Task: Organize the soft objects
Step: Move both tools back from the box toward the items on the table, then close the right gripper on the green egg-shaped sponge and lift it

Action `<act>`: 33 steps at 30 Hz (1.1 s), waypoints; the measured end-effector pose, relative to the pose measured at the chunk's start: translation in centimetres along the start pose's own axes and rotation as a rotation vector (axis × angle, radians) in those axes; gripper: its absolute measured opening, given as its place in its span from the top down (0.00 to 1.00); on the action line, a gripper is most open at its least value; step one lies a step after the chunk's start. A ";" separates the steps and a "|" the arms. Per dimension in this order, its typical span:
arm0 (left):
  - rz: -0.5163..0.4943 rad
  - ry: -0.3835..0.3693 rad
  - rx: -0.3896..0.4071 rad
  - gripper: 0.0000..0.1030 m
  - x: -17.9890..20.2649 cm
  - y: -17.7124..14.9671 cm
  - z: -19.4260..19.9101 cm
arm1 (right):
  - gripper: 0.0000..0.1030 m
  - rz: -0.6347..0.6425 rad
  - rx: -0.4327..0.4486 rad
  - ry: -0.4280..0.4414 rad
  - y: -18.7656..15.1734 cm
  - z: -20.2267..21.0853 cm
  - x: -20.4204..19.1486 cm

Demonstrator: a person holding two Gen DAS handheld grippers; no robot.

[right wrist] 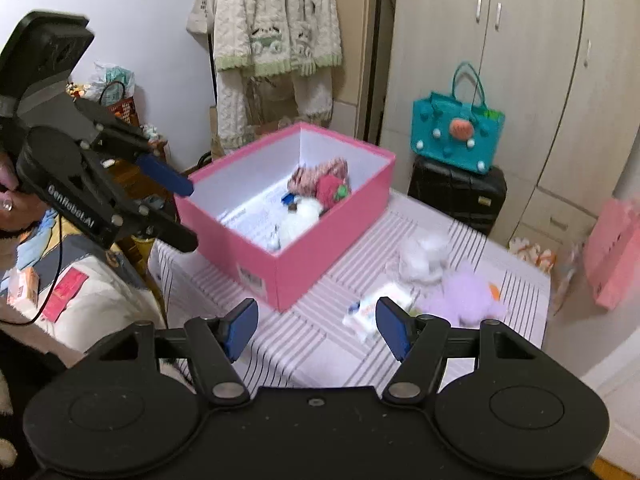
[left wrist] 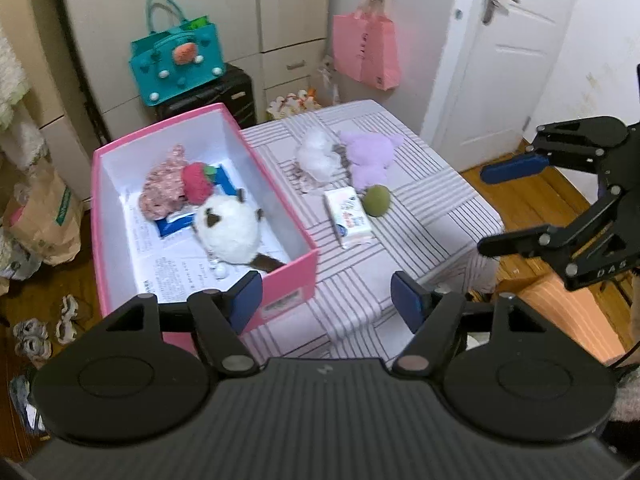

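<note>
We have both claws gaping and empty, and the tissue pack (right wrist: 380, 308) on the striped table (right wrist: 304, 344) lies just ahead of our right claw (right wrist: 316, 330), nearer it than our left claw (left wrist: 326, 300), beside the pink box (left wrist: 280, 280)

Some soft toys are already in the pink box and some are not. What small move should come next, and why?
Probably bring the right gripper forward and down toward the purple plush. Both grippers are open and empty, the pink box already holds the white plush, and the purple one still lies on the striped cloth, nearest that gripper.
</note>
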State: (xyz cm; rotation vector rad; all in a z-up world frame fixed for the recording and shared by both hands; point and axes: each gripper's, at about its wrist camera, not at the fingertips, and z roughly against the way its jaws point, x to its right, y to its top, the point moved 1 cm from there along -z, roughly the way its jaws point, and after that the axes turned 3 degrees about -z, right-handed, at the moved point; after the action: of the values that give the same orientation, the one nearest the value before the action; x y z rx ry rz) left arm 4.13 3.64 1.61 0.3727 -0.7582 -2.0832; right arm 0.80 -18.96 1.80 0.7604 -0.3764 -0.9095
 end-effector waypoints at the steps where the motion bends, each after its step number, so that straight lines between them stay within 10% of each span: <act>1: -0.017 -0.012 -0.005 0.32 0.4 0.1 -0.3 | 0.32 -0.003 -0.010 0.003 -0.5 0.0 0.0; 33: -0.088 0.033 0.204 0.34 7.9 1.0 -11.5 | 0.23 -0.123 0.163 -0.044 -11.1 -9.6 9.9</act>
State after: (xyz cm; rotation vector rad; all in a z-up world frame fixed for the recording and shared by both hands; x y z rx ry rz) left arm 6.05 -7.56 -6.53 0.5606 -0.9528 -2.0809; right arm 5.86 -27.23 -13.05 0.9221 -0.4500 -1.0210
